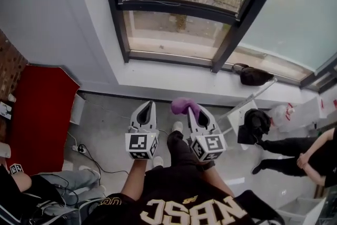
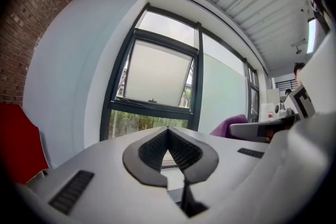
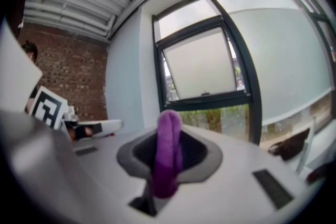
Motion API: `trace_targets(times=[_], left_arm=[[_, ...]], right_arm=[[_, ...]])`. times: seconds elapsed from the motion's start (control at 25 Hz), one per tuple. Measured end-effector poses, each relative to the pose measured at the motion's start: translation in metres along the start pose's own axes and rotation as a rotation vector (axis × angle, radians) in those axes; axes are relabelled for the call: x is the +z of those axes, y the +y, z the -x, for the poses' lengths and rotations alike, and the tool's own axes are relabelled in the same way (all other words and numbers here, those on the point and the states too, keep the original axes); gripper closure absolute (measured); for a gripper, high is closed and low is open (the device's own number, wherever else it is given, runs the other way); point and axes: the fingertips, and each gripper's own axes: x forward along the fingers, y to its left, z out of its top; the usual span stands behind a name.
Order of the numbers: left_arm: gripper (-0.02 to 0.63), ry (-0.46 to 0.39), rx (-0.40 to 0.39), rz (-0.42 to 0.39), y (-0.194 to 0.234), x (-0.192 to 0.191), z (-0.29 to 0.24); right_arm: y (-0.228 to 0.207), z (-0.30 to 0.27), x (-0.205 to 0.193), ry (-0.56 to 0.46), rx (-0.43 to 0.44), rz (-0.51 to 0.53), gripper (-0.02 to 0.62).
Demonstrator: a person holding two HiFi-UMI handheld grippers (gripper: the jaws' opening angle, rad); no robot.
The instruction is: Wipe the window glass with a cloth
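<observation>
the right hand-held gripper [image 1: 197, 111] was clamped on a purple cloth [image 3: 168, 157], which was pinched upright between its jaws and stuck out past their tips. the left hand-held gripper [image 1: 149, 107] was held just beside it, jaws pressed together with nothing between them. both were pointed toward the window glass [image 1: 174, 34], apart from it, over the grey floor [image 1: 108, 129] below the white sill [image 1: 168, 79].

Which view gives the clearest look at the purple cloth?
The right gripper view: the purple cloth stands centre frame, clamped between the right gripper's tongs. The head view shows the cloth bunched at that gripper's tip. The left gripper view catches only a purple edge at right.
</observation>
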Motion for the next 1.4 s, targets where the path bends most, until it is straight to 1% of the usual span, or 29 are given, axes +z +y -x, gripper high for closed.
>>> trace_targets(times=[0.2, 0.28, 0.36, 0.44, 0.6, 0.68, 0.76, 0.88, 0.92, 1.0, 1.12, 1.2, 1.28, 1.4], left_arm=[[0.597, 0.023, 0.004, -0.03, 0.012, -0.005, -0.059], [0.597, 0.023, 0.007, -0.027, 0.016, -0.002, -0.091], [0.597, 0.023, 0.009, -0.045, 0.021, 0.004, -0.13], [0.597, 0.019, 0.025, -0.065, 0.025, 0.013, -0.172], [0.597, -0.016, 0.057, -0.054, 0.029, 0.026, -0.238], [0.597, -0.022, 0.043, -0.052, 0.028, 0.029, -0.27], [0.597, -0.022, 0.021, -0.047, 0.024, 0.03, -0.297], [0.597, 0.006, 0.009, -0.062, 0.026, 0.027, -0.334], [0.597, 0.02, 0.015, -0.07, 0.028, 0.025, -0.347], [0.597, 0.04, 0.028, -0.078, 0.033, 0.02, -0.369], [0.597, 0.046, 0.024, -0.076, 0.037, 0.013, -0.392], [0.597, 0.03, 0.014, -0.061, 0.043, 0.008, -0.404], [0.597, 0.014, 0.029, -0.046, 0.057, -0.002, -0.411], [0.597, 0.026, 0.066, -0.06, 0.091, -0.026, -0.421]], right_arm=[[-0.05, -0.054, -0.002, -0.001, -0.024, -0.024, 0.52], [-0.074, -0.086, 0.003, -0.008, -0.026, -0.046, 0.52], [-0.097, -0.12, 0.014, -0.017, -0.021, -0.061, 0.52], [-0.12, -0.154, 0.029, -0.041, -0.002, -0.075, 0.52], [-0.163, -0.209, 0.059, -0.125, 0.064, -0.122, 0.52], [-0.181, -0.234, 0.07, -0.149, 0.095, -0.135, 0.52], [-0.199, -0.258, 0.077, -0.152, 0.113, -0.162, 0.52], [-0.23, -0.29, 0.077, -0.137, 0.078, -0.245, 0.521], [-0.24, -0.3, 0.076, -0.131, 0.062, -0.258, 0.521], [-0.256, -0.319, 0.073, -0.113, 0.045, -0.25, 0.522], [-0.268, -0.345, 0.063, -0.08, 0.046, -0.241, 0.522], [-0.266, -0.361, 0.054, -0.065, 0.072, -0.238, 0.522], [-0.255, -0.377, 0.046, -0.063, 0.127, -0.198, 0.522], [-0.234, -0.408, 0.031, -0.077, 0.222, -0.141, 0.522]])
